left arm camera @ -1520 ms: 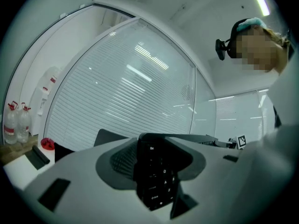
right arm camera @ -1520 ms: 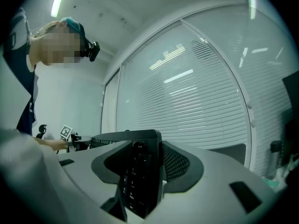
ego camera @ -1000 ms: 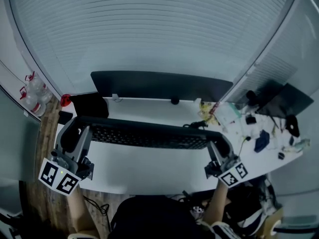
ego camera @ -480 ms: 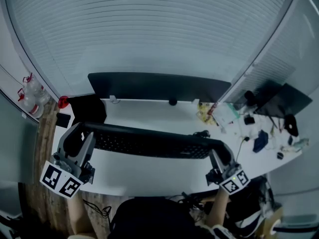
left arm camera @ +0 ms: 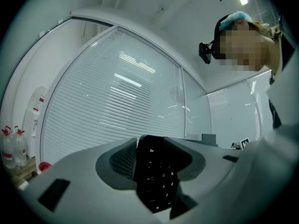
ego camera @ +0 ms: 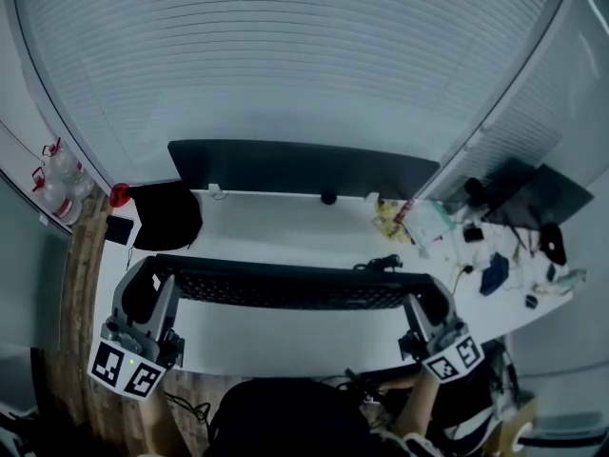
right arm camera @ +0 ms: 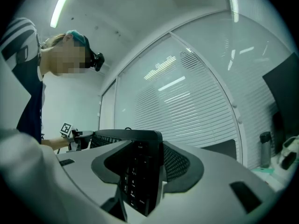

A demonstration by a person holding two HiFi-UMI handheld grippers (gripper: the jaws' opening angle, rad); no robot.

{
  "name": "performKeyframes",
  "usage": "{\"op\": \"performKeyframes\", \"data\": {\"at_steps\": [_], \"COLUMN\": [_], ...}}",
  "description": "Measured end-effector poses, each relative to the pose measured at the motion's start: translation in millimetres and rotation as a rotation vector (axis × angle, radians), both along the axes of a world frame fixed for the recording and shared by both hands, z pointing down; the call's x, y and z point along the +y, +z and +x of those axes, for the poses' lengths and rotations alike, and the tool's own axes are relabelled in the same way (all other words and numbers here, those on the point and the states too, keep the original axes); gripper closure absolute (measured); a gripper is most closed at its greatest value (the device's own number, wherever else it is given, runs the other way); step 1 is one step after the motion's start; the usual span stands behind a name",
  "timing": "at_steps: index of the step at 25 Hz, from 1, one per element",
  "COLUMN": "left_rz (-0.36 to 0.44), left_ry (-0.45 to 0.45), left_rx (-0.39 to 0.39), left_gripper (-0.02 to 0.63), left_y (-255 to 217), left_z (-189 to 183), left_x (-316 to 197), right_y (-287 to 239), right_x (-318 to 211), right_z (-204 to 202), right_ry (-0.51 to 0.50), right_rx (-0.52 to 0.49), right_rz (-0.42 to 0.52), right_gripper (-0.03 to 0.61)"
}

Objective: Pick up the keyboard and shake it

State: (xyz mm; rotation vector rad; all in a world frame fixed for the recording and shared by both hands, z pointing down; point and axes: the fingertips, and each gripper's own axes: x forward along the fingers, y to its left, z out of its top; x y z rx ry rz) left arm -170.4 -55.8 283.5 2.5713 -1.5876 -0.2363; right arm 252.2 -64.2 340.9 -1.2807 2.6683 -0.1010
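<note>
my left gripper [left arm camera: 154,169] is clamped on one short end of the keyboard [ego camera: 285,286], the keys showing between the pads, and my right gripper [right arm camera: 140,181] is clamped the same way on the opposite end. each grip takes only a narrow strip of edge, so i judge a slip the main risk. a hard shake could twist one end out of its pads and drop the keyboard onto the white desk [ego camera: 285,227] below, and uneven motion between my two hands could lever it loose. the keyboard appears lifted, roughly level, spanning from my left jaws at 9 o'clock to my right at 3 o'clock. the monitor [ego camera: 295,165] lies beyond at 12 o'clock, and small clutter [ego camera: 476,246] at 2 o'clock.
</note>
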Motion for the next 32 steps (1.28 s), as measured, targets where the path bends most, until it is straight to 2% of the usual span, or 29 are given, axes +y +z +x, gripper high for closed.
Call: {"op": "performKeyframes", "data": {"at_steps": [4,6,9,14,25,28,32], "left_rz": [-0.02,0.003,0.035,0.017,-0.01,-0.04,-0.066], "left_ry": [-0.007,-0.002,-0.004,-0.001,-0.022,-0.015,-0.001], "left_rx": [0.039,0.047,0.045,-0.022,0.033,0.011,0.022], "left_gripper": [0.44,0.44,0.44,0.442,0.44,0.442,0.44], "left_y": [17.1,12.2,0.4,9.2,23.5,36.9,44.0], "left_z": [-11.5,-14.1,-17.3,-19.9,-21.1,-17.8,-14.7], "left_x": [-5.8,-17.4,-11.3,-19.1,-10.1,-17.5,-12.2], "right_y": [-11.0,-23.0,-33.3,-30.9,-20.7,-11.8,-9.8], "right_x": [-13.6,-30.7,-27.8,-26.3,-23.6,-29.3,-19.2], "right_z": [-9.5,-17.0,-22.4,-27.0,-22.8,-18.0,-16.5], "right_ry": [-0.034,-0.042,-0.047,-0.052,-0.064,-0.058,-0.058], "right_rx": [0.049,0.084,0.085,0.088,0.079,0.063,0.066], "right_rz": [0.022,0.061,0.078,0.067,0.016,-0.005,-0.017], "right_gripper": [0.388,0.388,0.388,0.39,0.39,0.39,0.39]}}
